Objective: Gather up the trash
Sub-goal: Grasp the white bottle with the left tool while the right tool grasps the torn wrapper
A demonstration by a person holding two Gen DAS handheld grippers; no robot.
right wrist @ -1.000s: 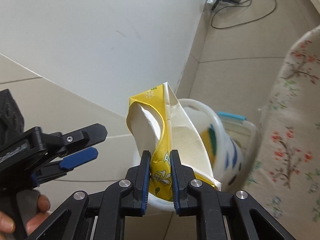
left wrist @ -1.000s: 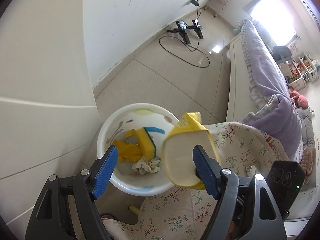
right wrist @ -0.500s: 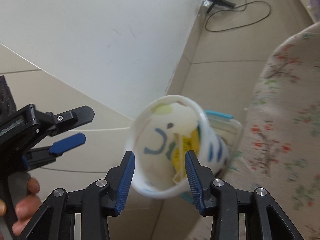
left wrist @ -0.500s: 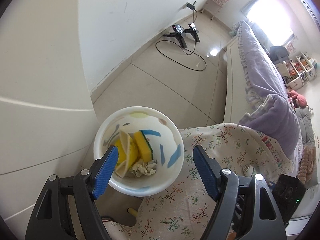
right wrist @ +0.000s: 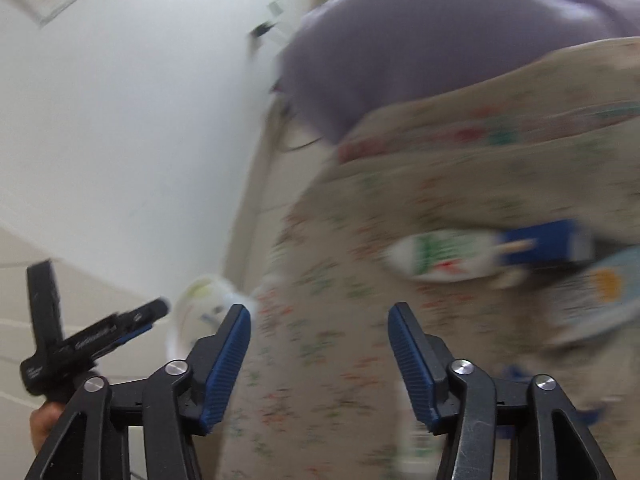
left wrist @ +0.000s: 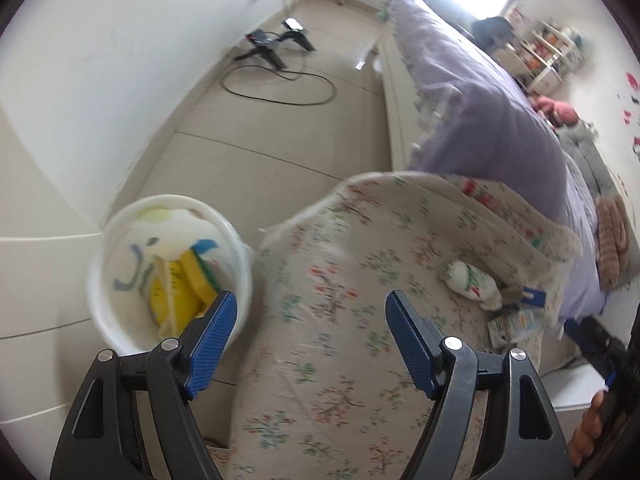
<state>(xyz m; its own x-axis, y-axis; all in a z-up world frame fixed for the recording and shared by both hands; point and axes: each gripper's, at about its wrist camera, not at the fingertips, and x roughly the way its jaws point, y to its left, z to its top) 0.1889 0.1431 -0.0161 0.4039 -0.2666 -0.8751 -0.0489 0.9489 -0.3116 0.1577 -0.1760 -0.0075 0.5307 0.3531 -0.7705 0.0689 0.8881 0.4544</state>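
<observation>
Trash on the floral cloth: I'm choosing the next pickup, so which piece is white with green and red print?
The crumpled white wrapper, lying left of the blue box and above the pale cartons.

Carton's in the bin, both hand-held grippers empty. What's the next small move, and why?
Probably bring the right hand-held gripper, whose jaws have just been opening with nothing between them, down toward the white bottle on the floral cover. It lies nearest ahead, outside the white bin.

Lilac bedspread [left wrist: 480,92] beside floral cloth [left wrist: 340,320], black cable [left wrist: 280,88] on tiled floor (near tripod [left wrist: 272,46])
</observation>
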